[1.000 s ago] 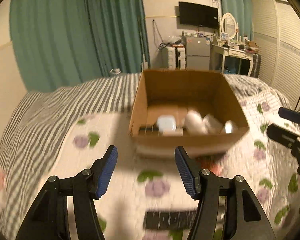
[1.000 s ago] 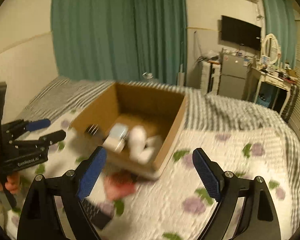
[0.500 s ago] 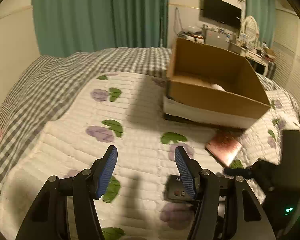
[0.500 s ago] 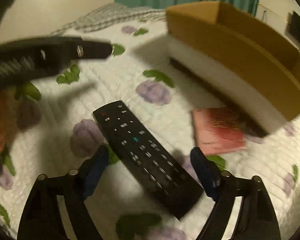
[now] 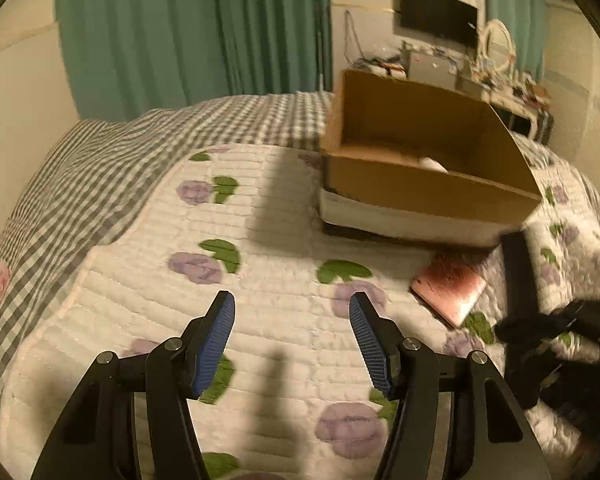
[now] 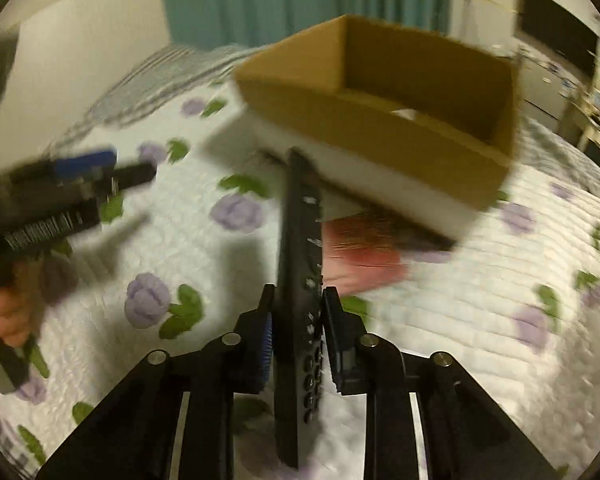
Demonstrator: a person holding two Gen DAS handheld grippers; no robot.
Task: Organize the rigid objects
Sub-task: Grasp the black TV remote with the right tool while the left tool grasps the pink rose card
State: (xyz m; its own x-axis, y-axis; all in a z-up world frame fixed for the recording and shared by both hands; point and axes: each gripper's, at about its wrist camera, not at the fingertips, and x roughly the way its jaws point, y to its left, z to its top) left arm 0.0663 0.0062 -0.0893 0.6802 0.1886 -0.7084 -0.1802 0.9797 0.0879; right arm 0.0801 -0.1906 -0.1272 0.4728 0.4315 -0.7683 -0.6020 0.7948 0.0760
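The cardboard box (image 6: 380, 128) is blurred; its near wall hides nearly all the contents, only a pale bit shows. Before the box, the remote (image 6: 300, 280) partly covers a blurred pink book (image 6: 364, 256).

I see a bed (image 5: 260, 216) filling most of both views, covered by a white quilt (image 5: 284, 320) with purple flowers and green leaves. A grey checked blanket (image 5: 100, 160) lies across its left and far side in the left view. At upper right a cardboard box (image 5: 428, 196) sits on a white slab (image 5: 400, 220) resting on the quilt. Just in front of the box, at right centre, a pink book (image 5: 450, 286) lies flat on the quilt.
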